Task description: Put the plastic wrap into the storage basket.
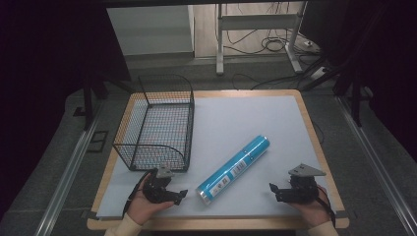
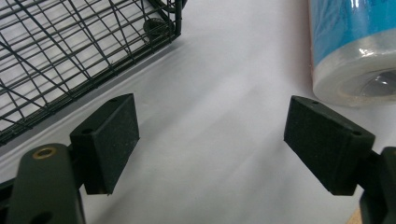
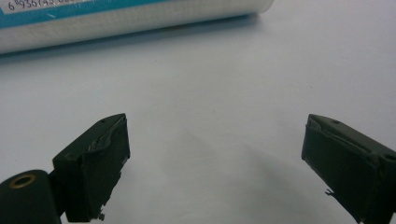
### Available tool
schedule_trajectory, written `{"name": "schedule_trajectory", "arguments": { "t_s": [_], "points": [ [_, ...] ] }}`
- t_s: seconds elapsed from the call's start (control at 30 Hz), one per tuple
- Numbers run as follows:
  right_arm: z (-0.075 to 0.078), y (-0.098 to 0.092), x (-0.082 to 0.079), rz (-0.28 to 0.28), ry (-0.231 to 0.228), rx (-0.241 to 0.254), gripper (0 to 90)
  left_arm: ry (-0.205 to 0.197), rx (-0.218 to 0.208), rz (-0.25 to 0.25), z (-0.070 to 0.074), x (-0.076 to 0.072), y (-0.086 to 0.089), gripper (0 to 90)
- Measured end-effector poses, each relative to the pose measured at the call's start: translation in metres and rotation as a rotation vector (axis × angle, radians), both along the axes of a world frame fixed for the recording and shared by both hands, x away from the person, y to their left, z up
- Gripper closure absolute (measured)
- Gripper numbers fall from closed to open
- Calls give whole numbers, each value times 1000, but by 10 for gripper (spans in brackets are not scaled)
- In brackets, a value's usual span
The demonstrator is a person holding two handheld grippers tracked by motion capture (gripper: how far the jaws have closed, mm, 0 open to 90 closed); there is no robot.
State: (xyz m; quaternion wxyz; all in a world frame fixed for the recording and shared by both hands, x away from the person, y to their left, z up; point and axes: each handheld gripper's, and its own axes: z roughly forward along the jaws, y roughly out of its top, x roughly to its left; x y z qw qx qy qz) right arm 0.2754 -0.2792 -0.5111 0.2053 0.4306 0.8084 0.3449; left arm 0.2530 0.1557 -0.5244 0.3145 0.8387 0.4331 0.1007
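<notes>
White sheet (image 1: 246,118) over wooden table (image 1: 314,147)

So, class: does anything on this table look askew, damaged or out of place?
Little stands out. The blue roll lies on its side, diagonal to the table's edges, outside the wire basket. That basket stands upright. No spills or visible damage.

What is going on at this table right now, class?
A person holds a two-jaw gripper in each hand at the table's near edge. The left gripper and the right gripper are both open and hold nothing. Between them a long blue plastic-wrapped roll lies slantwise on the white table cover, untouched. A black wire mesh basket stands at the left, beside the roll.
</notes>
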Motion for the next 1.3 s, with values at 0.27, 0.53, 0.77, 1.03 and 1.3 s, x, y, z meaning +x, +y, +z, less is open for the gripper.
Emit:
{"name": "schedule_trajectory", "arguments": {
  "t_s": [0.27,0.53,0.77,1.03,1.3],
  "points": [
    [2,0,-2,-2,-5,-4,80,-2,0,-7,1,-2,-2,176],
    [0,0,0,-11,15,2,77,0,3,-4,4,-1,-2,177],
    [1,0,0,-13,13,-9,78,-16,10,-3,18,-3,-7,177],
    [0,1,-1,-13,13,-5,79,-30,17,-10,32,-3,-16,179],
    [0,0,-2,-20,13,-16,84,-40,-4,-30,46,-3,-26,180]
  ]
}}
